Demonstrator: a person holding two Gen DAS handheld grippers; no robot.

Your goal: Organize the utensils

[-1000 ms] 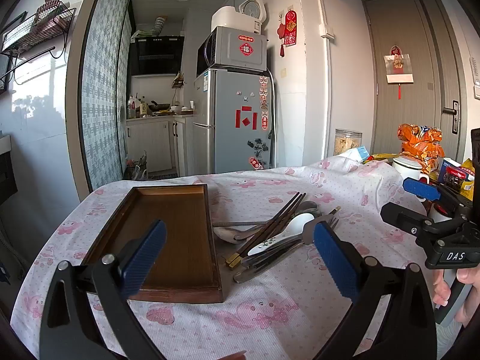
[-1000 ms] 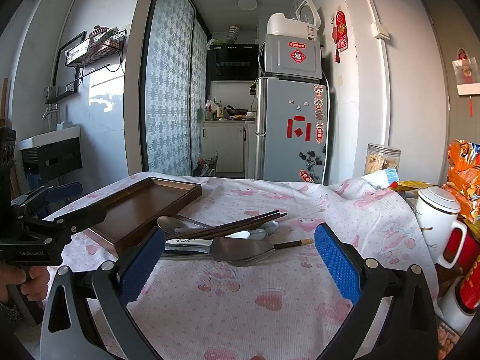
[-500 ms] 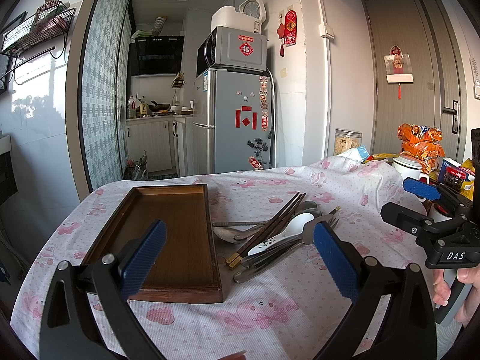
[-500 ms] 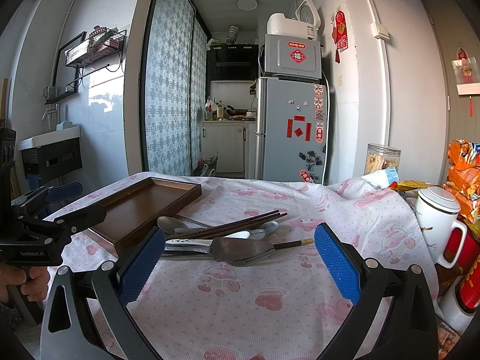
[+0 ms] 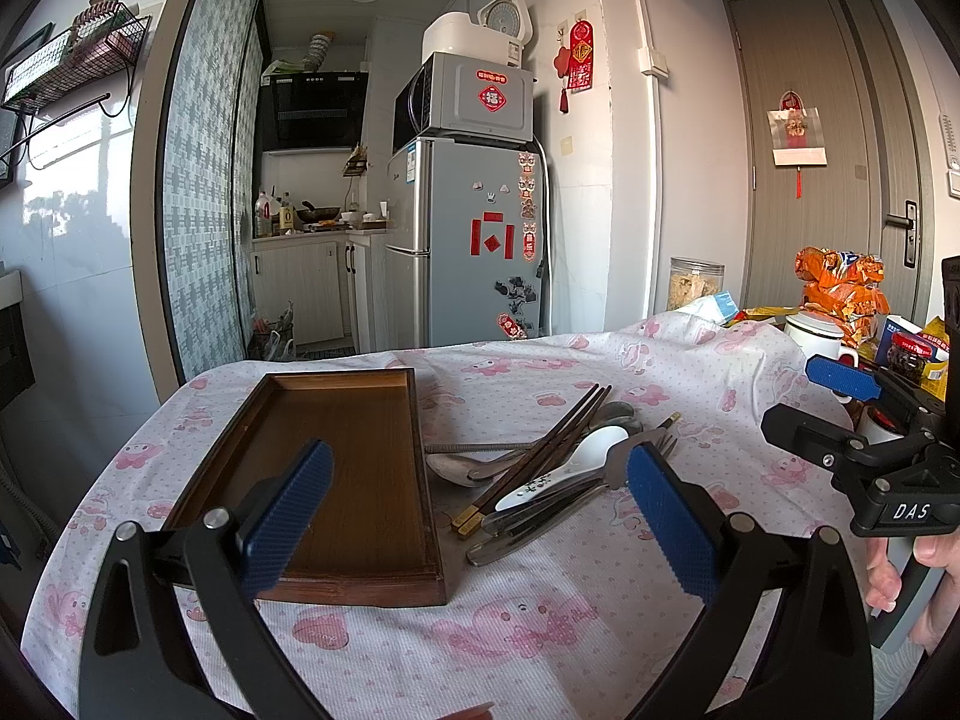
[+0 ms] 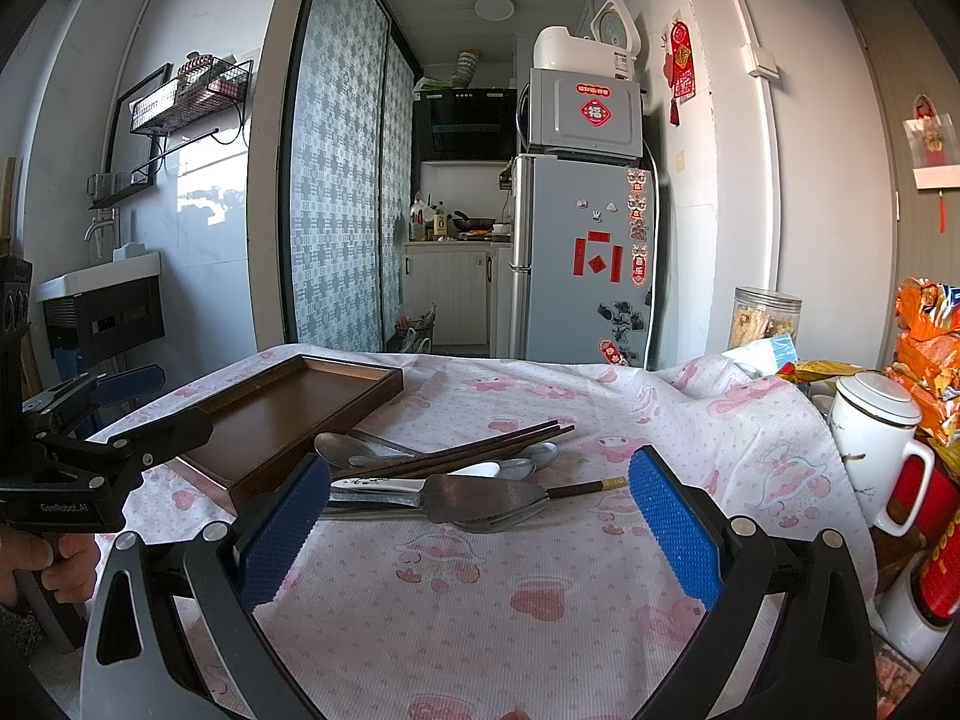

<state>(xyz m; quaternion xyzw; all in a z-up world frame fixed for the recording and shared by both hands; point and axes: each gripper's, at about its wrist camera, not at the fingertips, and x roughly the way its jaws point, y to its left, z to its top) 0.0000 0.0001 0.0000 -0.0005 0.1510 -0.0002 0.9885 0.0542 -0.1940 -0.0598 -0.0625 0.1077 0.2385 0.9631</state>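
Both the left tool (image 5: 477, 516) and right tool (image 6: 477, 531) hang spread and empty; utensils (image 5: 552, 468) lie mid-frame beside the wooden tray (image 5: 336, 456).

Bright daylight, sun patches on the white tiled left wall (image 5: 72, 180). Sharp focus, no blur. Heavy fisheye bending, dark vignette at corners in both views.

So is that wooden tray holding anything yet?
Empty. The wooden tray shows only bare brown bottom in both views; the chopsticks and spoons lie piled on the tablecloth beside it.
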